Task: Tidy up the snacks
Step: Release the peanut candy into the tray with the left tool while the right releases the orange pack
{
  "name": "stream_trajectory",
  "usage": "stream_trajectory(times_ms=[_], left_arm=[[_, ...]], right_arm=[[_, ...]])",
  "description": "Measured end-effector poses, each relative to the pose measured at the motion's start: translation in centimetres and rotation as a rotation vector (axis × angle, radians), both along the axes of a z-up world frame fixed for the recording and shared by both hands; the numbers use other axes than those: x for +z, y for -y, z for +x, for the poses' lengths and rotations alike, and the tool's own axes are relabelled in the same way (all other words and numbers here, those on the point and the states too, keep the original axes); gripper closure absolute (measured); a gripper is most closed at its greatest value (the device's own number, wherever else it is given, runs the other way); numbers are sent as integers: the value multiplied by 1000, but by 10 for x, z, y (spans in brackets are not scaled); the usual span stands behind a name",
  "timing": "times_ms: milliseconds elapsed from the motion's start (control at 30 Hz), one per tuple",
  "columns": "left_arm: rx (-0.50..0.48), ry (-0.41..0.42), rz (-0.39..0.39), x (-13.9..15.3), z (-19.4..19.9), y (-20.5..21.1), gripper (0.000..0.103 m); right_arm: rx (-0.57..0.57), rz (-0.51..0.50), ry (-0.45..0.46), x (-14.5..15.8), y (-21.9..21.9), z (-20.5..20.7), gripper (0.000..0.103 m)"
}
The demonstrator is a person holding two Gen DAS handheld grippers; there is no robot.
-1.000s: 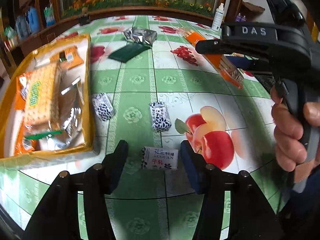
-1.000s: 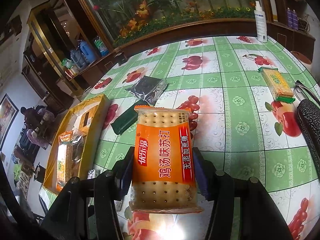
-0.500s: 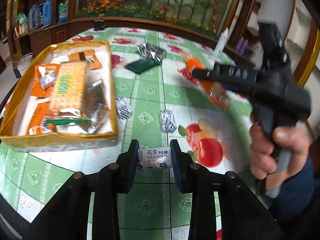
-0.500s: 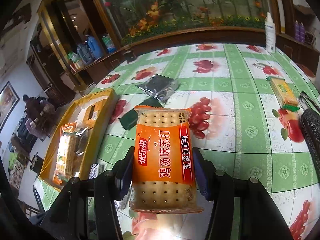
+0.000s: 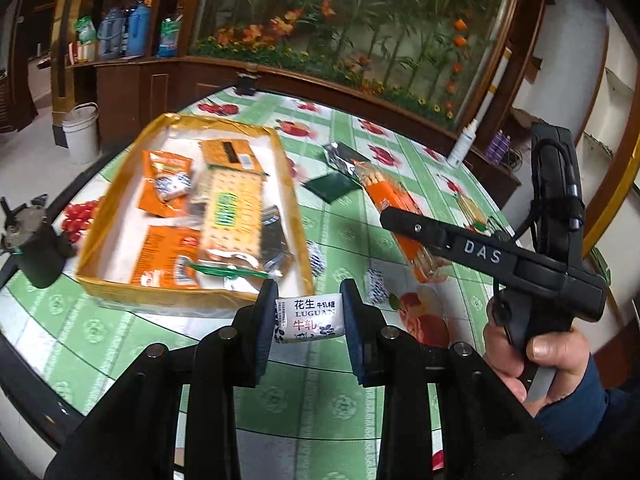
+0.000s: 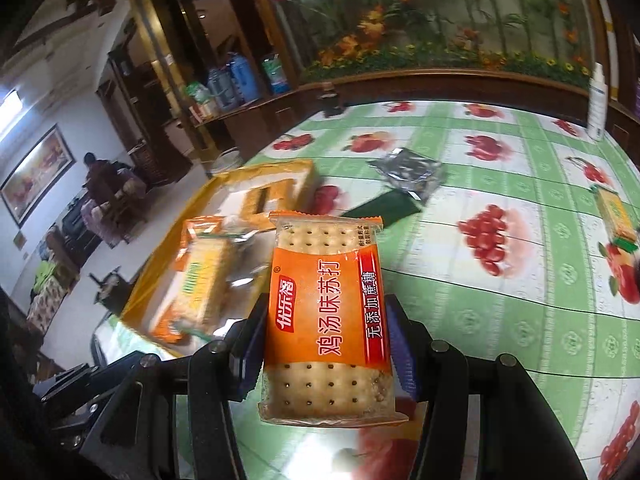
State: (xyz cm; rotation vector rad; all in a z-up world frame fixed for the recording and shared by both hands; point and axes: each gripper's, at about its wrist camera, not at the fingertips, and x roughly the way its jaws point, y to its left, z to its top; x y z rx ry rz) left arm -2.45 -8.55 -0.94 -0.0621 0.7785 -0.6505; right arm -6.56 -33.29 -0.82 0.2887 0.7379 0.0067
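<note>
My left gripper is shut on a small white nougat candy and holds it above the table, just in front of the yellow box. The box holds several snack packs, among them a cracker pack. My right gripper is shut on an orange soda cracker pack, held upright above the table; it also shows in the left wrist view, right of the box. The box appears in the right wrist view to the left.
Loose on the green fruit-print tablecloth: two small patterned candies, a dark green packet, a silver packet and a cracker pack at far right. A white bottle stands at the back edge. A dark cup stands left of the box.
My left gripper shut on the white candy and lifted it off the table. Both grippers have moved up and left toward the yellow box.
</note>
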Motion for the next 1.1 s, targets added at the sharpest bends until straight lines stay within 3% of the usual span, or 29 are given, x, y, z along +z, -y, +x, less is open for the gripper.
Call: stream_trajectory(times_ms=[600, 1100], left_arm=[[125, 17, -77, 9, 33, -66, 74], [203, 9, -110, 7, 85, -98, 74]], right_arm=[[171, 13, 5, 26, -84, 48, 48], [193, 76, -35, 28, -97, 87, 48]])
